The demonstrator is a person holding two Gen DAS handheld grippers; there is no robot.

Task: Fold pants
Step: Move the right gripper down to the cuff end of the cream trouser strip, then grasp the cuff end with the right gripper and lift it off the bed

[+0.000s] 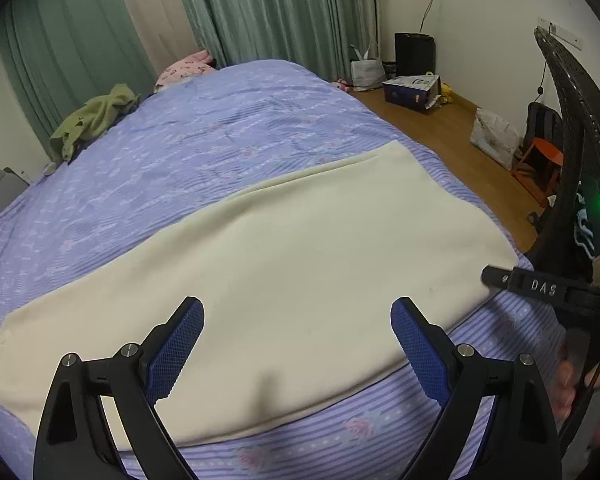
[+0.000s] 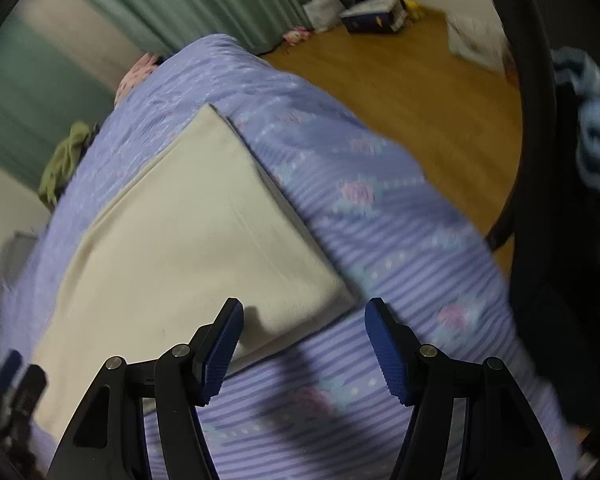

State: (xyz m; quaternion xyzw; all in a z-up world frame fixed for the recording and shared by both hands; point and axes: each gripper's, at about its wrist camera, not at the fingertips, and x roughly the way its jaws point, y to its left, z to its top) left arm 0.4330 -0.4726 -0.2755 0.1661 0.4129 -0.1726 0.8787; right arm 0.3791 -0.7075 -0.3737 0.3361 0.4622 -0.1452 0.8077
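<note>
cream pants (image 1: pixel 260 264) laid long-ways across the bed (image 1: pixel 180 160), left gripper (image 1: pixel 296 316) and right gripper (image 2: pixel 304 320) both spread wide, holding nothing

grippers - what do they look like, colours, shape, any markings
Both match: the left gripper and the right gripper each have two black plastic linkage arms with silver pivot pins and triangular cut-outs, ending in jaws faced with blue cross-hatched pads. In the left wrist view, the right gripper's body at the right edge carries white lettering "DAS".
</note>
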